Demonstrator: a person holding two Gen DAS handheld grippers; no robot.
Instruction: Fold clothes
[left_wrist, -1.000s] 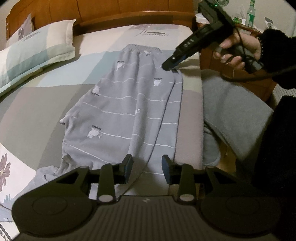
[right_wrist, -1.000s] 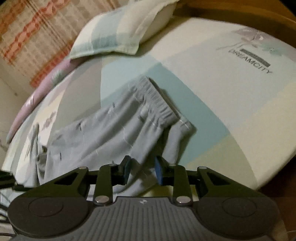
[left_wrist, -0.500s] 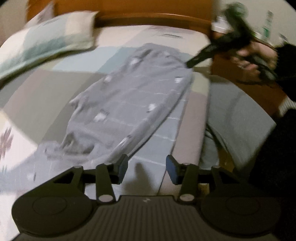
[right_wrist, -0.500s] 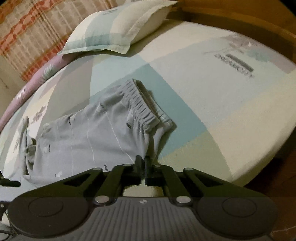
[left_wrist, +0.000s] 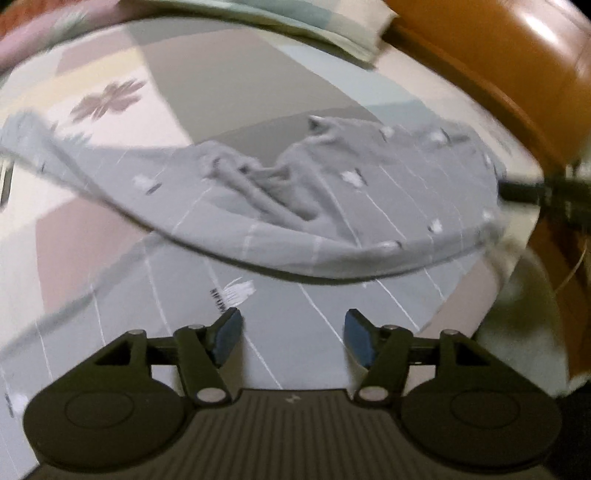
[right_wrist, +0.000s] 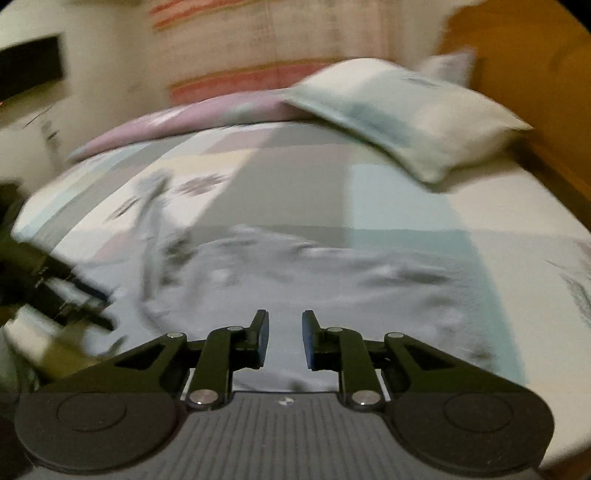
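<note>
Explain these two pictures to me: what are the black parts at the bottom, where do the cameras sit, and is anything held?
No robot here: a person holds a two-fingered tool in each hand, each with a camera looking along its fingers. One view shows the left gripper, the other the right gripper. Both hang over grey pajama pants with thin white stripes, rumpled on a bed with a pillow by a wooden headboard. Both pairs of fingers are opening, with nothing pinched between them; cloth lies beneath. The pictures are blurred.
</note>
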